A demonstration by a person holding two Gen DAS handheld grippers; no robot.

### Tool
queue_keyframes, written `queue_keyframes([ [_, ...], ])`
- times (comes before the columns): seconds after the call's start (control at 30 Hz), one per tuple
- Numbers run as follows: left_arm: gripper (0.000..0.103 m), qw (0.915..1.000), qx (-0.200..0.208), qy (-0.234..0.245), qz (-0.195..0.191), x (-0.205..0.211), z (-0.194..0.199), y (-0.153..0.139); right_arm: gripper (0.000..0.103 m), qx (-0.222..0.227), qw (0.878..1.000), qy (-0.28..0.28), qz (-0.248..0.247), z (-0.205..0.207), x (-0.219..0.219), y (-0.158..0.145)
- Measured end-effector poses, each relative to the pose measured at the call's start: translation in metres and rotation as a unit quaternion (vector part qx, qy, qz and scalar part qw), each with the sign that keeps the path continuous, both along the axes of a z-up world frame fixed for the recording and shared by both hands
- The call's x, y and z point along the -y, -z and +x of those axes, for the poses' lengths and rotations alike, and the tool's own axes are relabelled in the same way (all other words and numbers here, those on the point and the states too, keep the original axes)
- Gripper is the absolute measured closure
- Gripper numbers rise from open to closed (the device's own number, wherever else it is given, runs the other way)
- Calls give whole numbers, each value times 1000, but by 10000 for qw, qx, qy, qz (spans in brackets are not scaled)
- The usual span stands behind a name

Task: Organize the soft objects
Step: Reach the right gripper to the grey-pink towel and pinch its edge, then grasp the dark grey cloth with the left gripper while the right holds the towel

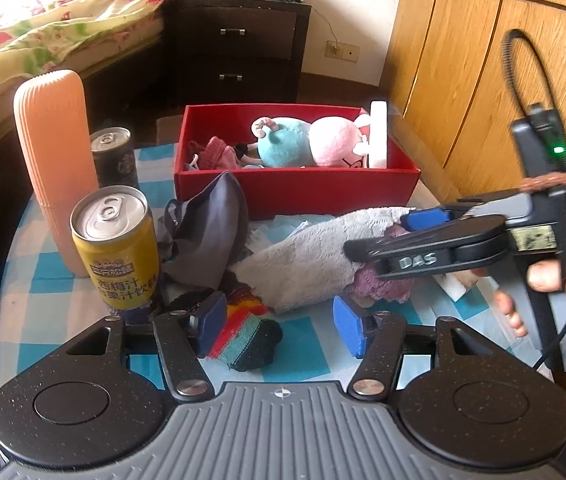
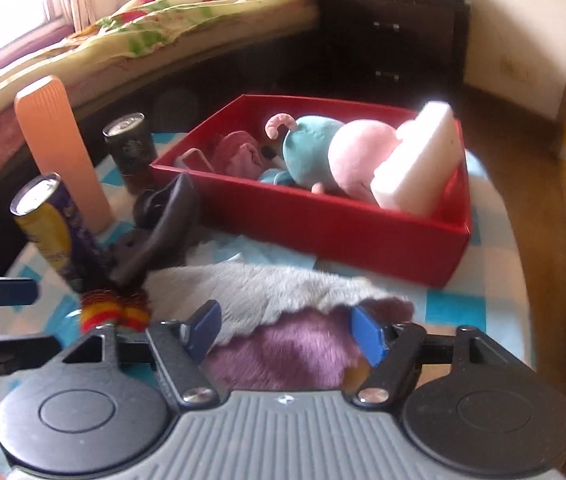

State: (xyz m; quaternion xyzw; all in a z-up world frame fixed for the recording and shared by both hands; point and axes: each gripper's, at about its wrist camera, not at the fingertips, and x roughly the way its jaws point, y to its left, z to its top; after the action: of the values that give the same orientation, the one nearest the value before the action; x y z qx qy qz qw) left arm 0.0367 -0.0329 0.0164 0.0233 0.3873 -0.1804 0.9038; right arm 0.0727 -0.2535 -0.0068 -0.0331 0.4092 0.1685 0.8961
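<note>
On the blue-checked tablecloth (image 1: 303, 344), the left gripper (image 1: 283, 324) stands released, its blue pads apart on either side of a striped knit sock (image 1: 249, 336) that lies between them, nearer the left pad. The right gripper (image 2: 287, 332) straddles the end of a grey-and-purple fluffy towel (image 2: 283, 292), jaws parted and not pinching it. The towel stretches across the cloth just in front of the red box (image 2: 363, 228), which holds a plush toy (image 2: 323, 152) and a white sponge (image 2: 419, 168).
</note>
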Motion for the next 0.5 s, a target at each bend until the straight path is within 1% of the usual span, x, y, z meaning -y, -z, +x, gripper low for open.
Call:
queue_keyframes([
  [0.03,43,10000,-10,3,11,-1,0,0,50,-6,10000,-71,-62,1,-4,3],
  [0.1,43,10000,-31,2,29,-2,1,2,56,100,9991,-130,-400,1,-14,8],
  [0.17,43,10000,-37,-19,18,-5,1,1,67,141,9985,-178,-490,0,-16,7],
  [0.2,43,10000,-28,-24,5,-6,0,0,70,163,9985,-172,-495,-3,-16,4],
  [0.27,43,10000,7,-39,-17,-7,0,-2,89,200,9990,-176,-353,-10,-9,-6],
  [0.3,43,10000,16,-47,-28,-7,0,-2,94,193,9994,-152,-247,-13,-5,-11],
  [0.33,43,10000,23,-50,-44,-7,0,-3,102,191,9997,-96,-104,-17,2,-17],
  [0.4,42,10000,35,-53,-60,-5,0,-4,103,196,9998,-8,80,-22,11,-25],
  [0.5,42,9999,39,-56,-79,-2,0,-4,103,164,9995,4,267,-27,19,-29],
])
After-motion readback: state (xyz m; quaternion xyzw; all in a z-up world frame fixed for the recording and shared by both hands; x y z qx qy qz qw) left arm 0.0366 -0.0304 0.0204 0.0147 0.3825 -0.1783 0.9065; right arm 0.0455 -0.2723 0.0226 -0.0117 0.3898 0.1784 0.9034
